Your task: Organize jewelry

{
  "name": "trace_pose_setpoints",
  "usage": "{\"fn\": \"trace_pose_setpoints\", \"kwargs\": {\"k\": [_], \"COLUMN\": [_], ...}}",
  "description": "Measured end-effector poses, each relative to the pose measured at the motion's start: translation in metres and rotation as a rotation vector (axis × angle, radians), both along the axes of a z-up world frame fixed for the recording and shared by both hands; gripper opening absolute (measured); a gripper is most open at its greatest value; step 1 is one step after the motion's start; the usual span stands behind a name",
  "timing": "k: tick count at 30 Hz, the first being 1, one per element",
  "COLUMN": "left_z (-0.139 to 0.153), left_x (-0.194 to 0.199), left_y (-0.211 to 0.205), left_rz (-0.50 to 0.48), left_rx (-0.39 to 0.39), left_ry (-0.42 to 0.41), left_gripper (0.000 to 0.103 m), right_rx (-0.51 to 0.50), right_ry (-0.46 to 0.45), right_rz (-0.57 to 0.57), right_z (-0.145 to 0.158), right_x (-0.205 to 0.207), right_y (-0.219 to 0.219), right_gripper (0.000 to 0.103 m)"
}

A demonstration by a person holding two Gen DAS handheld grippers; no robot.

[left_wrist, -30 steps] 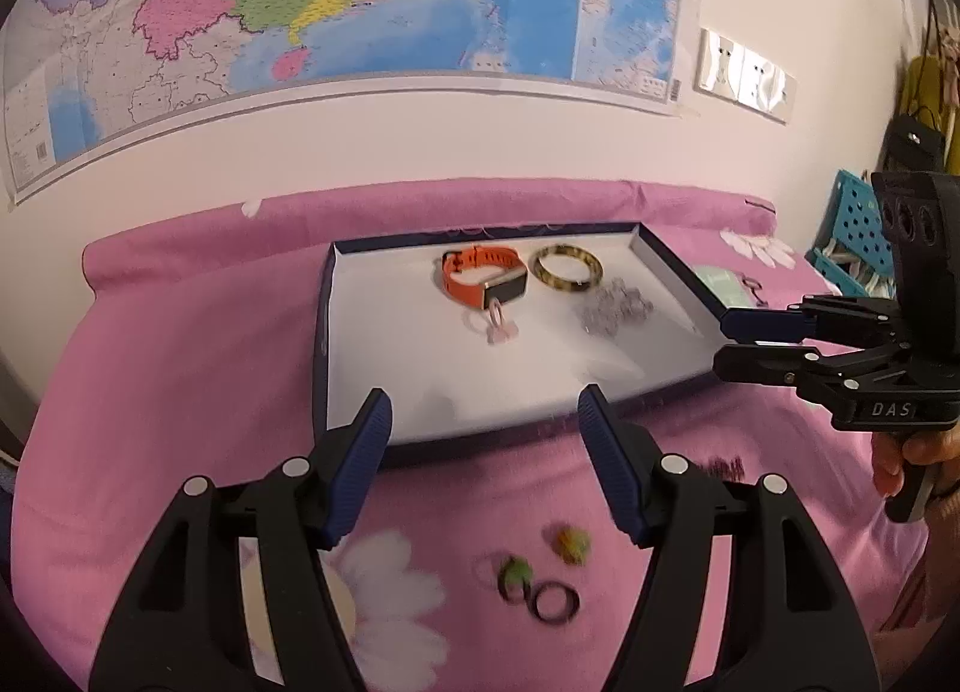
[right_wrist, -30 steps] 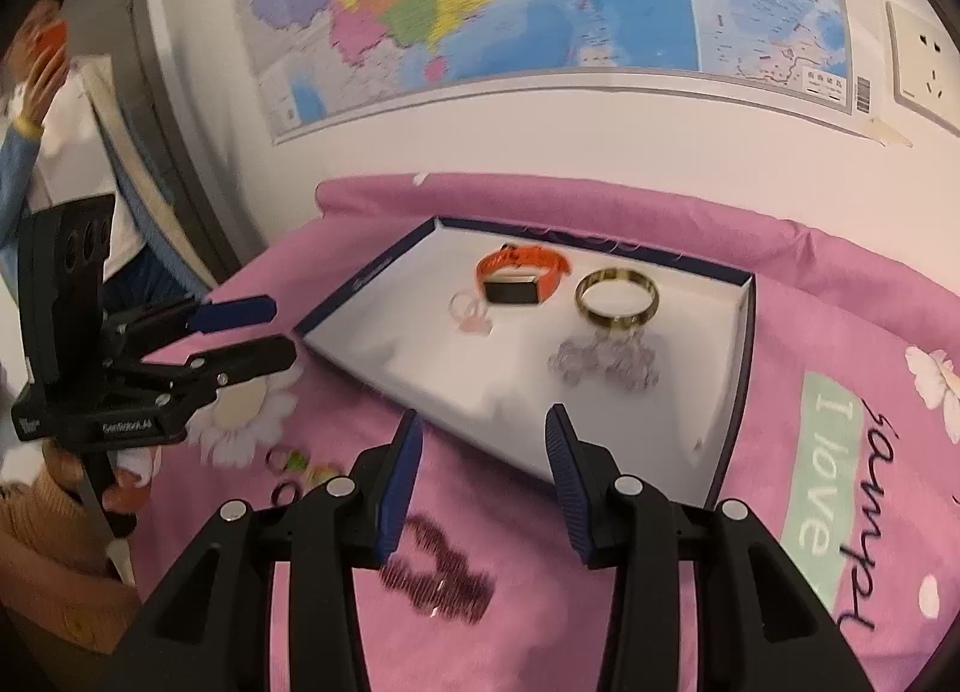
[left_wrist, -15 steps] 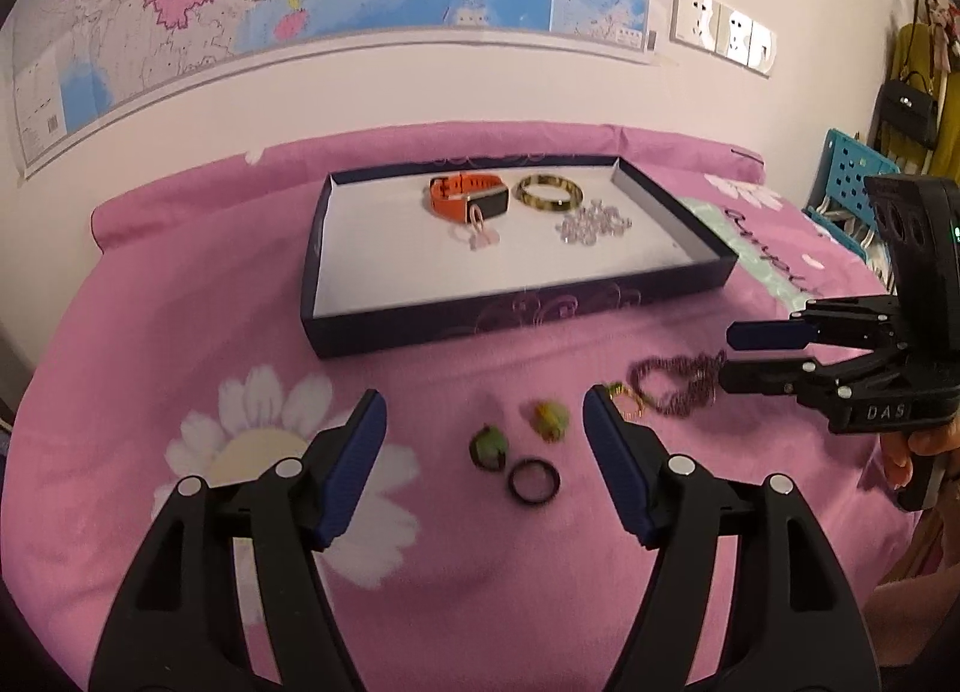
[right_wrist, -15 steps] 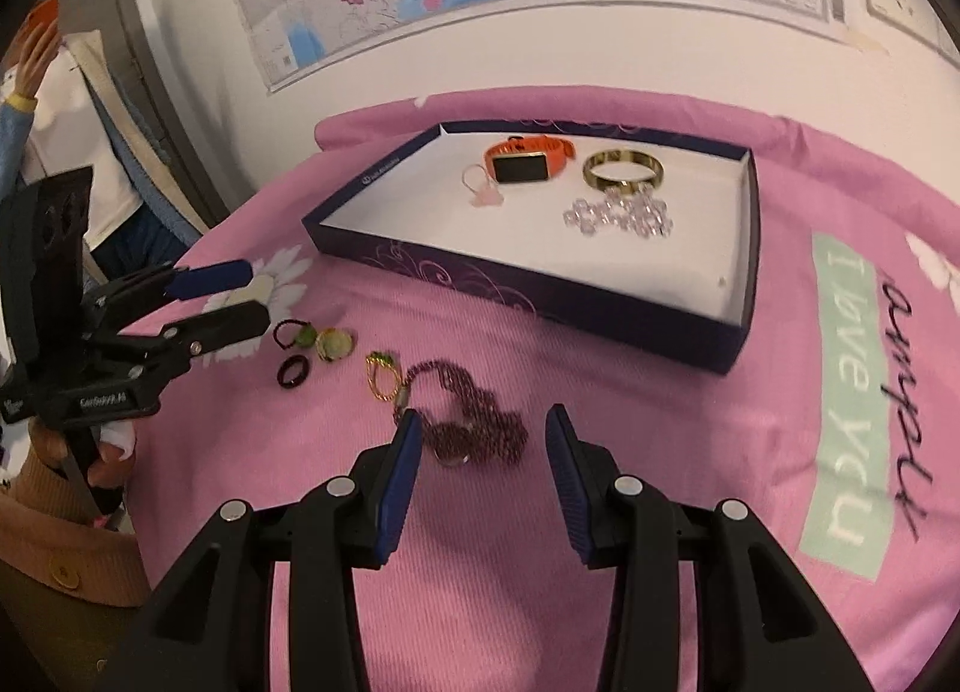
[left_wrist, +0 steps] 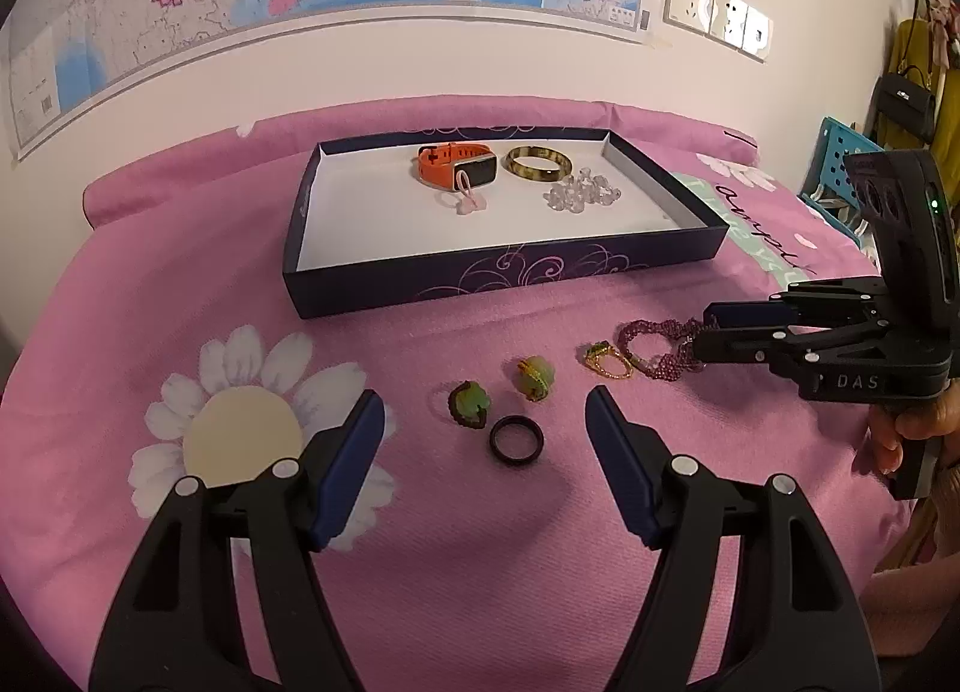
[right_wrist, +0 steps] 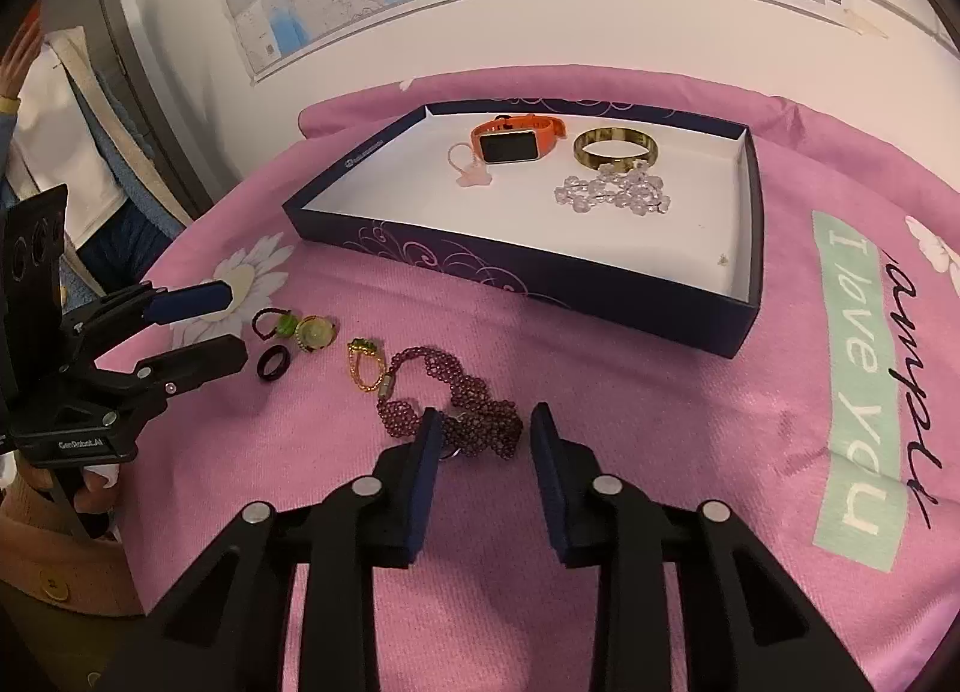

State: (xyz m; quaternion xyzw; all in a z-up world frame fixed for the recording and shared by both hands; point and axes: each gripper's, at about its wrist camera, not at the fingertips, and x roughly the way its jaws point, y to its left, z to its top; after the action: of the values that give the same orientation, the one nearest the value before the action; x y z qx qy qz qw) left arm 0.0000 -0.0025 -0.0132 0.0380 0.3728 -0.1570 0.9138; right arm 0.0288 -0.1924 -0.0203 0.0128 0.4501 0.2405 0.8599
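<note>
Over the last second both hands had come down from above the tray toward the loose pieces on the pink bed cover, so the rings and bracelet, small in view a moment earlier, now lay right at the claws. Going left to right in the left wrist view: the left claw stood released and wide, nothing between its pads, hovering with the black ring just ahead at its twelve o'clock and the two green-stone rings slightly beyond. At two o'clock lay the gold ring, touching the purple beaded bracelet. The right claw had dropped over that bracelet and its jaws were closing, the near loop of beads between them; the pads did not yet appear to press on it. The dark tray, at twelve o'clock, already held the orange watch, the bangle and the clear bead bracelet. A bracelet pickup looked imminent, with four rings left to move.
</note>
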Motion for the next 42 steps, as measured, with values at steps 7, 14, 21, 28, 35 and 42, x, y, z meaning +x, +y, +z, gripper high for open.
{"fn": "trace_pose_setpoints", "kwargs": {"k": [7,14,21,28,35,42], "left_z": [-0.003,-0.006,-0.01,-0.016,-0.017,-0.017], "left_x": [0.001,0.001,0.002,0.005,0.007,0.007], "left_y": [0.0,-0.003,-0.005,-0.009,-0.013,-0.015], "left_rz": [-0.008,-0.036,-0.048,-0.069,-0.074,-0.072], "left_rx": [-0.009,-0.02,-0.019,-0.016,-0.003,0.015], "left_ry": [0.019,0.04,0.067,0.112,0.118,0.112], "left_gripper": [0.067,0.059,0.05,0.032,0.022,0.022], "right_rx": [0.009,0.051,0.082,0.107,0.103,0.103], "right_ry": [-0.003,-0.028,-0.052,-0.059,-0.05,-0.052], "right_rz": [0.0,0.009,0.016,0.022,0.026,0.024], "right_z": [0.001,0.013,0.024,0.029,0.026,0.026], "right_x": [0.0,-0.001,-0.001,-0.001,-0.004,-0.005], "right_y": [-0.001,-0.001,0.0,0.001,0.005,0.006], "right_gripper": [0.005,0.005,0.005,0.005,0.005,0.005]}}
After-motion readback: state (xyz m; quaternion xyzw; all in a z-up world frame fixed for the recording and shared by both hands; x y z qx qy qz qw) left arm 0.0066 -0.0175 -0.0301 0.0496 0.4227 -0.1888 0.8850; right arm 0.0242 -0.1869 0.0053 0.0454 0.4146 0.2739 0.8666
